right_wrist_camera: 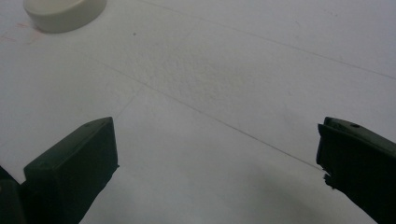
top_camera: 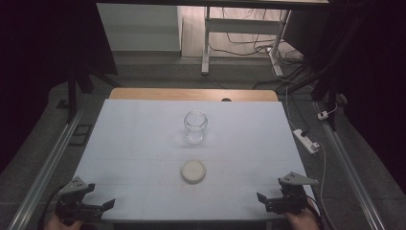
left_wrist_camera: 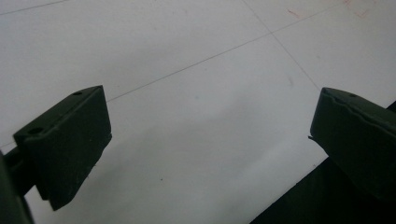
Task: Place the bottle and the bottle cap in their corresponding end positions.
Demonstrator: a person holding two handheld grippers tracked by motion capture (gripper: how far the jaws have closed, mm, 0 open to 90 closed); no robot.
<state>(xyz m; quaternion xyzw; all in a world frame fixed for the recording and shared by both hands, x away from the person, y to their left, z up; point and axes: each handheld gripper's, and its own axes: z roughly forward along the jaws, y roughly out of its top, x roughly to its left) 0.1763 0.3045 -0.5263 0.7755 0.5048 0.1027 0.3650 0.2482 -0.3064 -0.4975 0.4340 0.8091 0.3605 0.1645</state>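
The desk (top_camera: 143, 143) carries a white surface sheet, with a strip of bare wood showing along its far edge. A clear glass jar (top_camera: 196, 126) stands upright near the middle of the sheet, slightly toward the far side, with its mouth uncovered. A round cream-coloured lid (top_camera: 193, 171) lies flat on the sheet, nearer the person than the jar and apart from it; the two are roughly in line front to back.

The left gripper (top_camera: 106, 205) sits at the near left corner of the desk, held by a hand at the bottom edge of the high view. In the left gripper view its jaws stand wide apart with nothing between them, released over bare white sheet, and the dark edge of the desk shows at lower right.

The right gripper (top_camera: 261, 197) sits at the near right corner, well apart from the lid. In the right gripper view its jaws are likewise spread and empty, with the lid resting at the upper left corner of that view. Whether either gripper touches the sheet or hovers just above it cannot be told from these angles.

Off the desk to the right, a white power strip (top_camera: 306, 140) lies on the floor with a cable running from it. Beyond the desk stand the white legs of another table frame (top_camera: 207, 43), with loose cables on the floor behind it.
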